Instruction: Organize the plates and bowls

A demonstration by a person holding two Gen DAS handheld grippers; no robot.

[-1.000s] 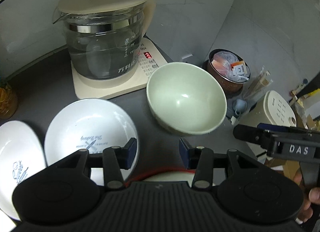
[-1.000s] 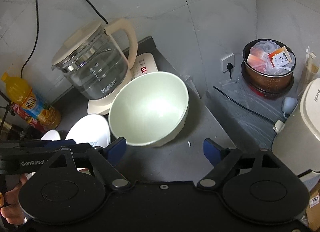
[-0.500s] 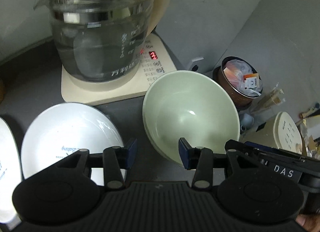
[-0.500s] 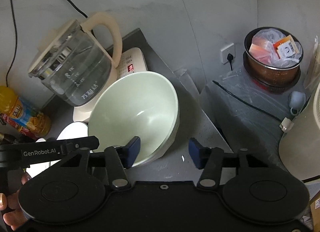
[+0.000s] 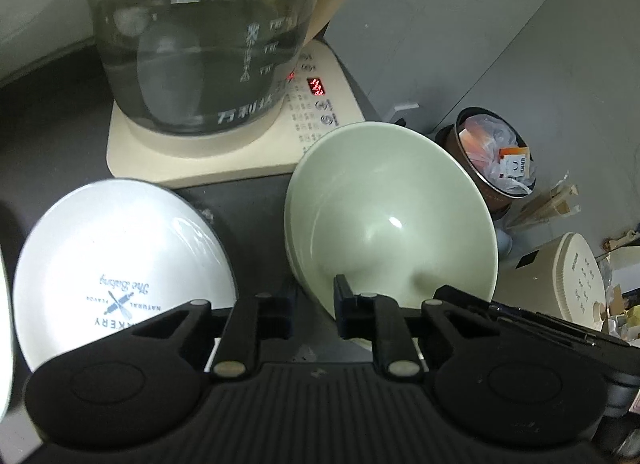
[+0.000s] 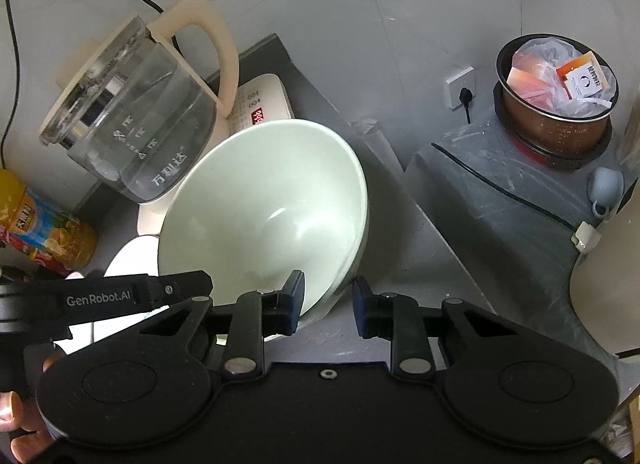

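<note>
A large pale green bowl point(image 5: 392, 216) point(image 6: 264, 204) sits on the dark counter point(image 5: 48, 136) in front of the kettle, and it looks tilted. My left gripper point(image 5: 316, 310) is shut on the bowl's near left rim, one finger inside and one outside. My right gripper point(image 6: 328, 302) is shut on the near right rim in the same way. A white plate point(image 5: 120, 264) point(image 6: 132, 252) with a printed bakery logo lies flat to the left of the bowl. The edge of another white plate point(image 5: 4, 324) shows at the far left.
A glass kettle point(image 5: 200, 44) point(image 6: 132, 116) on a cream base point(image 5: 320, 112) stands close behind the bowl. A brown pot point(image 5: 496, 160) point(image 6: 556, 104) full of packets sits right, below the counter's edge, beside a cream appliance point(image 5: 568, 284). A juice bottle point(image 6: 44, 224) stands far left. A hand point(image 6: 16, 416) holds the left tool.
Both grippers moved forward onto the green bowl and their fingers came together over its rim. The kettle now looms closer in the left wrist view.
</note>
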